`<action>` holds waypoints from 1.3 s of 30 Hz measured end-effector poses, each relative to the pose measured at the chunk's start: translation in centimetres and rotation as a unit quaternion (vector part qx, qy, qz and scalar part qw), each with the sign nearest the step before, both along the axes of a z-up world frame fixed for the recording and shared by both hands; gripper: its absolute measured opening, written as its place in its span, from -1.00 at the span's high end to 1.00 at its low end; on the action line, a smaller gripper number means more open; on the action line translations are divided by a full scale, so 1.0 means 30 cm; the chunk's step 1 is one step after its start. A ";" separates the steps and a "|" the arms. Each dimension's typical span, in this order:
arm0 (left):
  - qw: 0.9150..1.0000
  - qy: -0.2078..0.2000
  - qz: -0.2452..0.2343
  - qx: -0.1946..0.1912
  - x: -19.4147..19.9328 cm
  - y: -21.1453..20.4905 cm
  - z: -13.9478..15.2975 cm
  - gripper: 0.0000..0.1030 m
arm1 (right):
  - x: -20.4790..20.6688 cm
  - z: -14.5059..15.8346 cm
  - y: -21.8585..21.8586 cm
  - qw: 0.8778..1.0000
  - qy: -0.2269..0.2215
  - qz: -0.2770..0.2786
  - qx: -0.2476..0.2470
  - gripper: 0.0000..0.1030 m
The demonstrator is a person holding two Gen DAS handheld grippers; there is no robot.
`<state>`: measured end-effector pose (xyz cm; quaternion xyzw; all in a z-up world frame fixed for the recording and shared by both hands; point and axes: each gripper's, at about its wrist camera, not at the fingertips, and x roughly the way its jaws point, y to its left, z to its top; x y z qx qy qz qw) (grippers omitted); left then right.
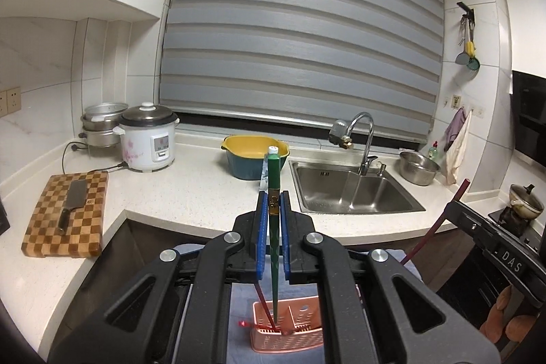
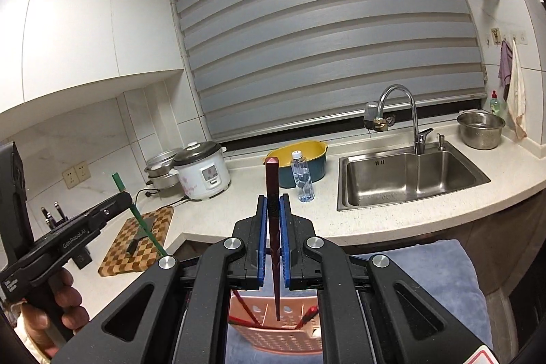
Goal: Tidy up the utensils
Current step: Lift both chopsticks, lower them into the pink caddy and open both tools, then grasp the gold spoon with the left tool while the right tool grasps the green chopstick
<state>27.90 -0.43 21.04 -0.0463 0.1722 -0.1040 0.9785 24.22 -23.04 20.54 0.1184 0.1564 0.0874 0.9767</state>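
My left gripper [image 1: 273, 200] is shut on a green chopstick [image 1: 273, 179], held upright with its tip pointing down into a pink slotted utensil basket [image 1: 300, 335]. My right gripper [image 2: 273, 203] is shut on a dark red chopstick [image 2: 272, 186], tip down over the same pink basket [image 2: 273, 338]. Red chopsticks [image 1: 264, 306] stand in the basket. The right gripper with its red chopstick [image 1: 454, 198] shows at the right of the left wrist view. The left gripper with the green chopstick [image 2: 134, 210] shows at the left of the right wrist view.
The basket sits on a blue-grey cloth [image 2: 443, 278] below the white counter [image 1: 204, 190]. On the counter: checkered cutting board with cleaver [image 1: 70, 212], rice cooker [image 1: 148, 139], yellow-and-blue bowl [image 1: 252, 159], water bottle [image 2: 302, 176], steel sink [image 1: 355, 193], metal bowl [image 1: 418, 168].
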 end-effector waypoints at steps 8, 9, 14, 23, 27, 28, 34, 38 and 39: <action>0.999 0.032 -0.002 0.010 0.078 -0.029 -0.109 0.87 | 0.120 -0.125 0.034 0.999 0.049 0.006 -0.011 0.87; 0.999 0.037 -0.002 0.010 0.084 -0.031 -0.122 0.86 | 0.129 -0.142 0.036 0.998 0.055 0.006 -0.012 0.87; 0.998 0.066 -0.002 0.008 0.110 -0.033 -0.194 0.86 | 0.162 -0.222 0.045 0.996 0.085 0.002 -0.021 0.87; 0.998 0.062 0.022 -0.001 0.086 -0.013 -0.203 0.12 | 0.153 -0.219 0.044 0.996 0.083 -0.006 -0.028 0.78; 0.998 0.060 0.024 0.004 0.065 -0.007 -0.195 0.11 | 0.127 -0.203 0.043 0.997 0.077 -0.005 -0.029 0.78; 0.998 0.060 0.025 0.007 0.055 -0.008 -0.195 0.11 | 0.118 -0.201 0.043 0.997 0.076 -0.006 -0.031 0.77; 0.998 0.061 0.023 0.024 -0.025 -0.011 -0.209 0.00 | 0.034 -0.207 0.047 0.997 0.074 -0.005 -0.036 0.54; 0.997 0.070 0.022 0.037 -0.110 -0.006 -0.253 -0.02 | -0.053 -0.249 0.045 0.995 0.086 -0.005 -0.046 0.49; 0.996 0.075 0.022 0.039 -0.133 -0.004 -0.269 -0.02 | -0.074 -0.261 0.043 0.995 0.090 -0.004 -0.046 0.50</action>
